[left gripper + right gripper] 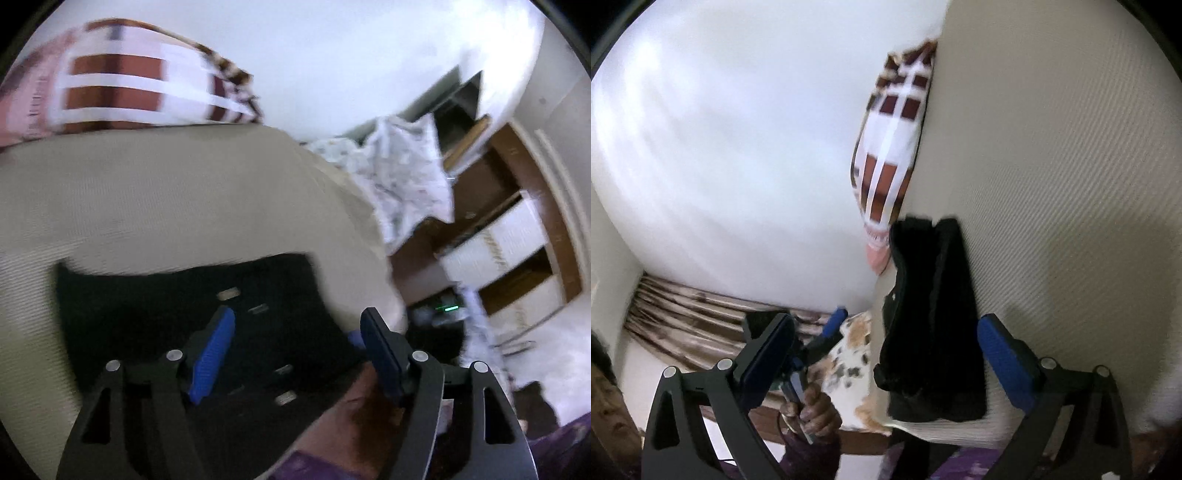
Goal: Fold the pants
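Note:
The black pants [147,302] lie as a folded dark bundle on the beige ribbed bed sheet [184,184]. My left gripper [297,317] hovers over their right part, jaws open, blue pads [212,354] clear of the cloth. In the right wrist view the same pants [934,295] run as a long dark strip on the sheet [1071,184]. My right gripper [884,325] stands wide open astride their near end, nothing pinched. A hand [816,410] holds the left gripper at lower left; one of its blue fingers [836,319] shows.
A brown-and-white checked pillow [122,81] lies at the bed's far side, also the pillow [890,147]. Floral bedding [399,177] and wooden shelves [517,221] stand to the right. A striped curtain [694,310] and a spotted cloth [849,362] sit beyond the bed edge.

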### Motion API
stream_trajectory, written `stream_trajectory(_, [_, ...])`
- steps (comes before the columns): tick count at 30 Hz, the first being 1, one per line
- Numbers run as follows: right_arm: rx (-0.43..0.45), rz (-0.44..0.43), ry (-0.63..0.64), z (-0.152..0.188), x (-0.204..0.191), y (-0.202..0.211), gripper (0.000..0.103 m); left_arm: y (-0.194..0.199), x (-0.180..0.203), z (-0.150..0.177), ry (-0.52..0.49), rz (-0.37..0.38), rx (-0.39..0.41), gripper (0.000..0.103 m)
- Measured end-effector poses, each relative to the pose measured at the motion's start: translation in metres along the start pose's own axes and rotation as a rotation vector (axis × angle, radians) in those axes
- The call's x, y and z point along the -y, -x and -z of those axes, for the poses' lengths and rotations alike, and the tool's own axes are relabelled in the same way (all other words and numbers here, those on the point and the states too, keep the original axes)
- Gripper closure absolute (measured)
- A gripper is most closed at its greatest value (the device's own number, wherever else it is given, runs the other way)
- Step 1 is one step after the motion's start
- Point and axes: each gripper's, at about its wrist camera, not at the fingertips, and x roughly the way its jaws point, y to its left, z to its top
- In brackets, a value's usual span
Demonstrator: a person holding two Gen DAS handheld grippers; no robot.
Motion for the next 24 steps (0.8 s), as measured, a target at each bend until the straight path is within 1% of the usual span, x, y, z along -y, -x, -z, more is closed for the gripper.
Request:
stream_trajectory(1, [0.007,0.004,0.014,0.001,-0.002,0.006,0.005,0.004,-0.006,0.007,0.001,-0.025,0.0,0.032])
stream_trajectory(3, [0.007,0.015,0.074,0.011,-0.018,0.014,0.016,0.01,-0.025,0.024,0.038,-0.059,-0.01,0.032])
stream_trajectory(4, [-0.001,0.024,0.094,0.013,-0.023,0.011,0.03,0.012,-0.032,0.032,0.06,-0.071,-0.02,0.032])
stream_trajectory(5, [-0.022,0.031,0.112,0.019,-0.028,0.008,0.04,0.015,-0.042,0.04,0.089,-0.077,-0.032,0.032])
stream_trajectory(6, [-0.046,0.036,0.125,0.025,-0.033,0.002,0.041,0.018,-0.051,0.05,0.122,-0.079,-0.036,0.032])
stream_trajectory(8, [-0.095,0.04,0.144,0.037,-0.041,-0.011,0.041,0.024,-0.067,0.067,0.18,-0.091,-0.027,0.032])
stream_trajectory(10, [-0.13,0.078,0.159,0.043,-0.044,-0.024,0.041,0.029,-0.078,0.078,0.224,-0.096,-0.021,0.032])
stream_trajectory(11, [-0.144,0.123,0.183,0.046,-0.046,-0.03,0.042,0.033,-0.085,0.086,0.255,-0.095,-0.012,0.032])
stream_trajectory(13, [-0.162,0.211,0.238,0.05,-0.048,-0.04,0.042,0.039,-0.093,0.093,0.286,-0.095,0.0,0.032])
stream_trajectory(16, [-0.169,0.253,0.277,0.052,-0.052,-0.051,0.041,0.042,-0.102,0.104,0.328,-0.089,-0.005,0.032])
stream_trajectory(17, [-0.172,0.29,0.315,0.053,-0.056,-0.056,0.042,0.043,-0.104,0.108,0.337,-0.085,-0.008,0.032])
stream_trajectory(18, [-0.173,0.32,0.346,0.054,-0.06,-0.061,0.045,0.042,-0.104,0.11,0.34,-0.081,-0.01,0.032])
stream_trajectory(19, [-0.174,0.335,0.36,0.055,-0.061,-0.063,0.062,0.041,-0.104,0.111,0.341,-0.078,-0.012,0.032])
stream_trajectory(20, [-0.182,0.375,0.368,0.054,-0.06,-0.069,0.089,0.041,-0.102,0.112,0.337,-0.073,-0.018,0.032])
stream_trajectory(21, [-0.188,0.398,0.36,0.053,-0.057,-0.073,0.088,0.041,-0.102,0.113,0.332,-0.072,-0.023,0.032])
stream_trajectory(24, [-0.175,0.399,0.331,0.052,-0.054,-0.074,0.089,0.04,-0.094,0.113,0.304,-0.08,-0.034,0.032])
